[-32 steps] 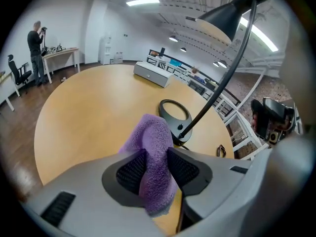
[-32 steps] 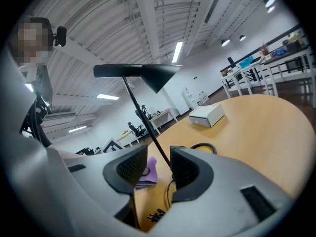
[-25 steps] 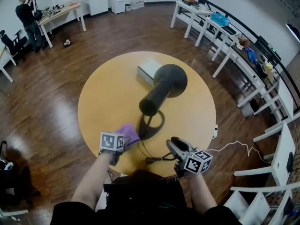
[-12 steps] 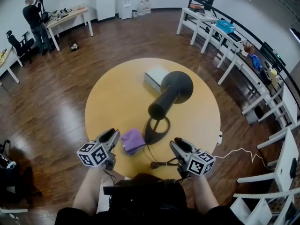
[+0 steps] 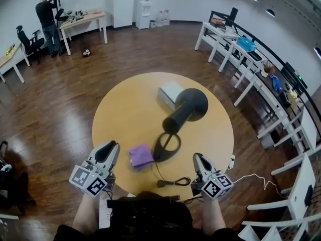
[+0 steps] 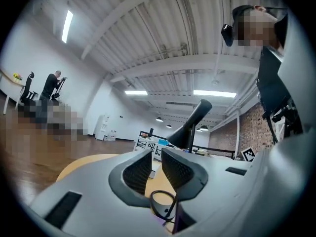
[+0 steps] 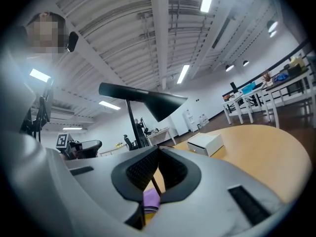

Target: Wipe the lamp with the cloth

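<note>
Plainly my left claw (image 5: 112, 146) and right claw (image 5: 197, 157) are both together and empty, off the tabletop's (image 5: 125, 109) near edge; the purple cloth (image 5: 140, 156) lies by that edge, just beside the lamp (image 5: 183, 109) base, free for pickup.

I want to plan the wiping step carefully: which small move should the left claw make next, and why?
Probably open the left claw and lower it onto the purple cloth. That claw has just closed on nothing, and the cloth lies loose on the round table beside the base of the black lamp, so wiping cannot start.
</note>
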Demonstrator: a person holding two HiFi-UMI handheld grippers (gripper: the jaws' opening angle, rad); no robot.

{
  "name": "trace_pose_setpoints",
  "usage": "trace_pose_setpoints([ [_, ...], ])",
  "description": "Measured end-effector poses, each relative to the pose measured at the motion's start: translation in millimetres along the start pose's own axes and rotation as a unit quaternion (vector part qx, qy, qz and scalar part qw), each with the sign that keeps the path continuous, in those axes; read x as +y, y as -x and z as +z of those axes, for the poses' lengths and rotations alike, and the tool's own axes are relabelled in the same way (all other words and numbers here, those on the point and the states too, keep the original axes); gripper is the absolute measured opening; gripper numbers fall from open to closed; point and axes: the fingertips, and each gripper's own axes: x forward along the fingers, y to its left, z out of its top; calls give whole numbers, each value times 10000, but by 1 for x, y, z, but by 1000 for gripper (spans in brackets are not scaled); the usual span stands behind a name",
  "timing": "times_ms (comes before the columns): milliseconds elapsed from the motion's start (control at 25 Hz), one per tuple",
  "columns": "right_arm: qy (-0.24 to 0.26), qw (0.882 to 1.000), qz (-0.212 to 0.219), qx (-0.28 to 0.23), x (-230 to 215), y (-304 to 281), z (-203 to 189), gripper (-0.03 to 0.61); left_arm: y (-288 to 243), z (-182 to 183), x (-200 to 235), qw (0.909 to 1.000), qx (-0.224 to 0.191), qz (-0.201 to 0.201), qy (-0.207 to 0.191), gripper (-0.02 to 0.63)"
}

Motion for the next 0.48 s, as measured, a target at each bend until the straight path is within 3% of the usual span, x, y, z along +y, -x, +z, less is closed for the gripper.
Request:
trace_pose_setpoints([
  [240, -140, 9957, 129, -901, 10, 25, 39, 5, 17, 12, 1, 9985, -379, 10, 395, 57],
  [480, 370, 9951, -308, -860, -2, 37, 45, 3, 20, 13, -10, 9984, -515, -74, 237, 57],
])
